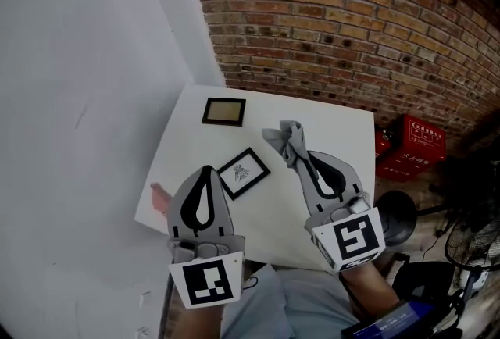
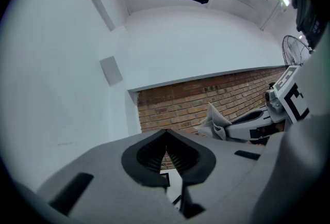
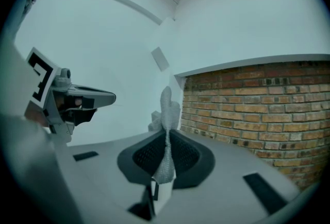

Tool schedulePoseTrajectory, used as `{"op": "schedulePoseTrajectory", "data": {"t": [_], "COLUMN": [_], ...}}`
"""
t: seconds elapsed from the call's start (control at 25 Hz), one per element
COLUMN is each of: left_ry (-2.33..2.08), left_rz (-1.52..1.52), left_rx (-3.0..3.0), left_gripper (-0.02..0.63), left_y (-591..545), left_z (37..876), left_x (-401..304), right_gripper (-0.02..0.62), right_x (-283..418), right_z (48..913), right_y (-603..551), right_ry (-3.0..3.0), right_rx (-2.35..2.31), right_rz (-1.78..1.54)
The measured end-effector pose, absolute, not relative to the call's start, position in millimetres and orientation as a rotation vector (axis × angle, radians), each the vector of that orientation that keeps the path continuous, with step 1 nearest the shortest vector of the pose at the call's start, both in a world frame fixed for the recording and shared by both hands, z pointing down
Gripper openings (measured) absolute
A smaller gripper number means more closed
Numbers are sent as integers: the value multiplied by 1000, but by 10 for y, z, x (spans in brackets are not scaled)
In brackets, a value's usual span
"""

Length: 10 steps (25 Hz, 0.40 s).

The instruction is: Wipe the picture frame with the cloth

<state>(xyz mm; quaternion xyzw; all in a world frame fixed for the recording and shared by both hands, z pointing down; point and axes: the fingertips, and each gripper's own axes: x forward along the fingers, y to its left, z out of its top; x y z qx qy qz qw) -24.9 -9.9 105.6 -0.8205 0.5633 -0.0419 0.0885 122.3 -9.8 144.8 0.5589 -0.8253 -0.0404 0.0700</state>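
Head view: the left tool point(image 1: 207, 172) hangs over the white counter point(image 1: 336, 130), jaws together and empty. A frame point(image 1: 243, 172) lies flat just right of its tip, between the two tools. A second frame point(image 1: 224, 111) lies farther ahead. The right tool point(image 1: 301, 156) is clamped on a grey cloth point(image 1: 283, 136) that bunches past its tip, above the counter and to the right of the near frame

Left gripper view: the jaws meet at the tip with nothing between them. The cloth and the right tool show off to the right, with a brick wall point(image 2: 175, 101) ahead

Right gripper view: the jaws pinch the cloth, which stands up beyond the tip. The left tool shows to the left
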Motion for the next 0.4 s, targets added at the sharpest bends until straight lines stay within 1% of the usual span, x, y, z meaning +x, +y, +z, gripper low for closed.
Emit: {"op": "schedulePoseTrajectory", "data": {"t": [0.4], "left_ry": [1675], "left_rz": [-134], "left_rx": [-2451], "left_gripper": [9], "left_y": [-74], "left_z": [1085], "left_x": [-213], "right_gripper": [26], "right_x": [1228], "right_z": [1430], "right_y": [-68], "right_ry": [-2495], "right_rx": [1676], "right_rz": [-125]}}
